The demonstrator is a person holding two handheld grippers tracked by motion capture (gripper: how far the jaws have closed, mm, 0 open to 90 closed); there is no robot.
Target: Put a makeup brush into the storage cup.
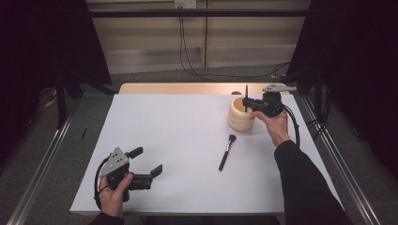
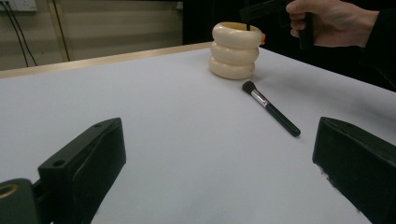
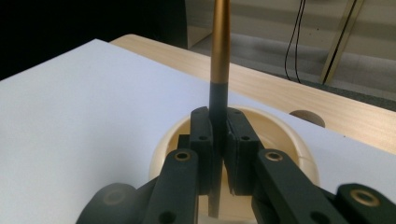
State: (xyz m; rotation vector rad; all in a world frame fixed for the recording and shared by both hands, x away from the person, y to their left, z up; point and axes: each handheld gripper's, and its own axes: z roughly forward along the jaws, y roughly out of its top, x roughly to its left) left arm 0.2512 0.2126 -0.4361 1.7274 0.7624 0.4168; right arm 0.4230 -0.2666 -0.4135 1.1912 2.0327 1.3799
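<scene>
A cream ribbed holder (image 1: 241,114) (image 2: 234,50) stands at the table's far right. My right gripper (image 1: 247,104) (image 3: 218,140) hangs over its mouth, shut on an upright brush handle (image 3: 219,74) that is black below and gold above; the handle's lower end reaches down into the holder (image 3: 292,140). A second brush (image 1: 226,152) (image 2: 271,108), black with a silver ferrule, lies flat on the white sheet in front of the holder. My left gripper (image 1: 146,161) (image 2: 219,172) rests near the front left corner, open, with nothing between its jaws.
A white sheet (image 1: 178,140) covers most of the wooden table (image 1: 187,88), whose bare strip shows at the far edge. Metal rails (image 1: 42,164) run along both sides. Cables (image 1: 187,61) hang down the back wall.
</scene>
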